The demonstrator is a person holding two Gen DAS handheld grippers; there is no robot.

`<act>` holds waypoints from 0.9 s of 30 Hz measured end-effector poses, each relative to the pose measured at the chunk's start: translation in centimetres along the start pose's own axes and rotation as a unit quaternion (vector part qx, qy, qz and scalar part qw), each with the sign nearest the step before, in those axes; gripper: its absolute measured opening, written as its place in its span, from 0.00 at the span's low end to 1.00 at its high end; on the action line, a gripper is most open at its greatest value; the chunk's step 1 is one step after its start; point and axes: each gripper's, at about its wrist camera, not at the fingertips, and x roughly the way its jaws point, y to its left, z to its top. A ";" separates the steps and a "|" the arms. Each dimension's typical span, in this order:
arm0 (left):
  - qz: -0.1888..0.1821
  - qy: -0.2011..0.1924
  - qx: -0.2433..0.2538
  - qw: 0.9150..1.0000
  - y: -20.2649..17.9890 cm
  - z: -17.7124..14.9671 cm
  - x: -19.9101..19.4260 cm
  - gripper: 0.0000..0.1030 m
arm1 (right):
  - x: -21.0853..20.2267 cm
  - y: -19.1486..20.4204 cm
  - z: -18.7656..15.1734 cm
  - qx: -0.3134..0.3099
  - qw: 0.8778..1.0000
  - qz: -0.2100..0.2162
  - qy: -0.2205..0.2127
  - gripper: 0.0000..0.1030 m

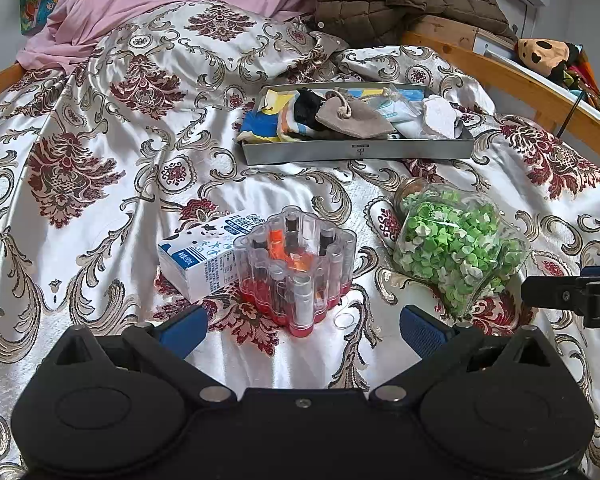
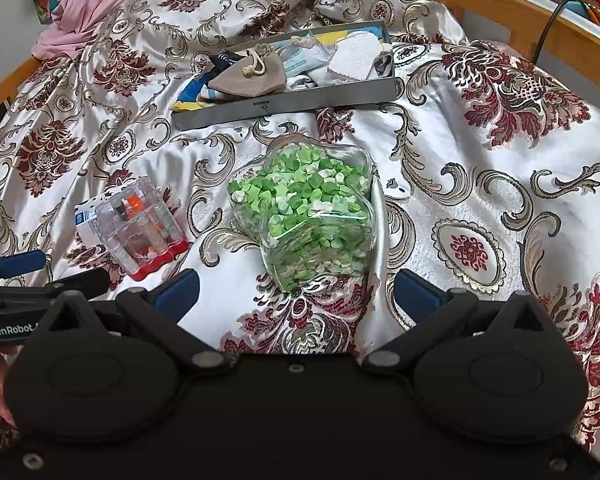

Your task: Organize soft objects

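Left wrist view: left gripper (image 1: 302,330) fingers spread wide, holding nothing.
Milk carton (image 1: 198,258): 10 o'clock, hard, I'd skip it.
Clear organizer (image 1: 296,270): 12, skip too.
Tray (image 1: 356,150): far 12, the grey pouch (image 1: 352,118) and cloths already sit inside.
Star jar (image 2: 312,208): 12 of right gripper (image 2: 296,292), also wide and empty.
Tip: looks nearly finished, just tuck in the overhanging cloth.

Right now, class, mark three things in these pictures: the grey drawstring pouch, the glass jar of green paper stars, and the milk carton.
grey drawstring pouch (image 1: 354,120), left wrist view, on the middle of its cloth body.
glass jar of green paper stars (image 2: 314,216), right wrist view, on its glass side.
milk carton (image 1: 198,260), left wrist view, on its printed side.
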 end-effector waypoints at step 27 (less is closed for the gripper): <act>0.000 0.006 -0.001 1.000 0.1 -0.2 -0.1 0.99 | 0.1 -0.3 0.1 0.002 1.000 0.001 0.002 0.99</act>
